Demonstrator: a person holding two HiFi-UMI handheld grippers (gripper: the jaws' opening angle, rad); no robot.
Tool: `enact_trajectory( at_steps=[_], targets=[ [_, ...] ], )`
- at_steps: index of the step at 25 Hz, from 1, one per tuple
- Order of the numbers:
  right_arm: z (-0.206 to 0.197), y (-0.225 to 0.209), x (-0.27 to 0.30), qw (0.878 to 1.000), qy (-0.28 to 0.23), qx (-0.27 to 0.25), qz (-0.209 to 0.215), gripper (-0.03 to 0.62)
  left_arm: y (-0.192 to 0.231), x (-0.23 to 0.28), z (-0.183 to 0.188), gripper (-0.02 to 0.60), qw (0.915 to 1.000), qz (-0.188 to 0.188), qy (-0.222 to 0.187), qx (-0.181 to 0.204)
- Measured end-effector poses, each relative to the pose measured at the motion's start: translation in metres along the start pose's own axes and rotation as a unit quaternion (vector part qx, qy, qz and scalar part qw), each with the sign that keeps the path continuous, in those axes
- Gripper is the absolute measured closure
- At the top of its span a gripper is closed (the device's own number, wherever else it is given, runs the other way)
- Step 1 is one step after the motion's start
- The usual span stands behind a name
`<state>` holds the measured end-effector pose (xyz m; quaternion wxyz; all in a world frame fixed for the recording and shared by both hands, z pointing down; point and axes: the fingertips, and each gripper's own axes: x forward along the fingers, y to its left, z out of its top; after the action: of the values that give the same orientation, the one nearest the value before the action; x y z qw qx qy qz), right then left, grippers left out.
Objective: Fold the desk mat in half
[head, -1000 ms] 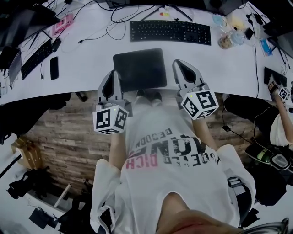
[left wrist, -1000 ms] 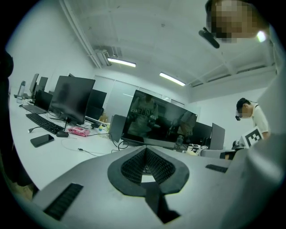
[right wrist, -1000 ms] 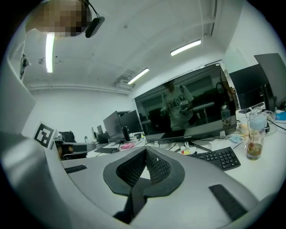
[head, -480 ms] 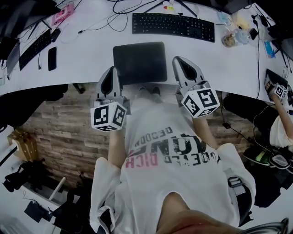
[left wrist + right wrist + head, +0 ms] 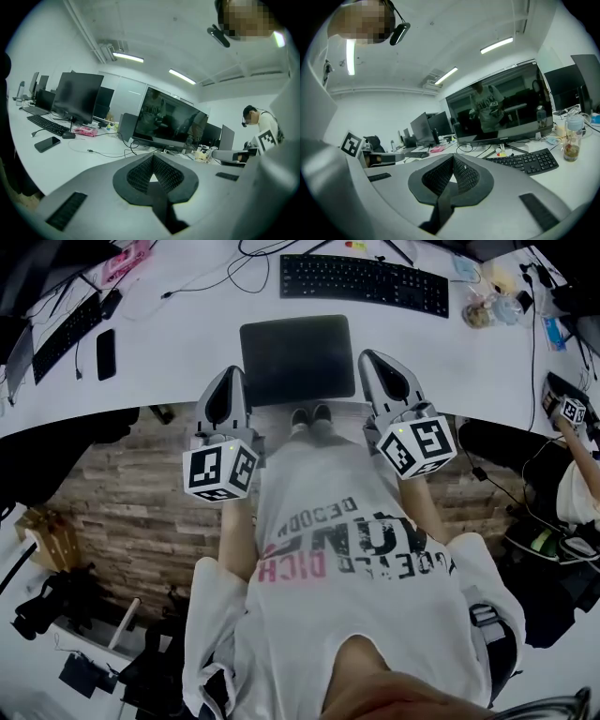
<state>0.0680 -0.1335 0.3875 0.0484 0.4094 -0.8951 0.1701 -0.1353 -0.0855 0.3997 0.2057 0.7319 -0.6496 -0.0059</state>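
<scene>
- Head view is showing the desk mat (image 5: pixel 295 357) lying flat and unfolded on the white desk (image 5: pixel 169 371), close to the near edge, with a black keyboard (image 5: pixel 364 282) sitting just beyond its far side.
- The left claw (image 5: pixel 228 376) is pointing at the desk just beside the mat's near left corner. The right claw (image 5: pixel 373 357) is doing the same just beside the mat's right edge, so the mat is lying between the two.
- Whether either tip is touching the mat or the desk cannot be told from above.
- In the left gripper view the left claw (image 5: pixel 152 163) is sitting closed. Its ribbed pads (image 5: pixel 138 176) are meeting at the tips with nothing between them.
- Beyond it a dark monitor (image 5: pixel 166 119) is standing on the desk, and a phone (image 5: pixel 47 144) is lying off to the left.
- In the right gripper view the right claw (image 5: pixel 452 161) is likewise closed and empty, pads (image 5: pixel 466 174) pressing together.
- The keyboard (image 5: pixel 525 161) is lying ahead and to its right, in front of the monitor (image 5: pixel 497 105), and a small bottle (image 5: pixel 570 139) is standing further right.
- A second person's hand (image 5: pixel 574 418) is reaching in at the head view's right edge.
</scene>
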Motion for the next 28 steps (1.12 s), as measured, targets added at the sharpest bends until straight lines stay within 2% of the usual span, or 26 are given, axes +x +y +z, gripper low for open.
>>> enact_trajectory(
  at_steps=[18, 24, 28],
  targets=[
    [-0.012, 0.025, 0.004, 1.0, 0.004, -0.006, -0.021, 0.597, 0.022, -0.009, -0.018, 0.578, 0.9989, -0.034, 0.031, -0.011],
    [-0.015, 0.022, 0.003, 1.0, 0.009, -0.002, -0.027, 0.597, 0.027, -0.01, -0.039, 0.578, 0.997, -0.03, 0.067, -0.025],
    [-0.02, 0.021, 0.001, 0.999, 0.017, -0.002, -0.027, 0.597, 0.032, -0.01, -0.064, 0.578, 0.9922, -0.028, 0.106, -0.058]
  ],
)
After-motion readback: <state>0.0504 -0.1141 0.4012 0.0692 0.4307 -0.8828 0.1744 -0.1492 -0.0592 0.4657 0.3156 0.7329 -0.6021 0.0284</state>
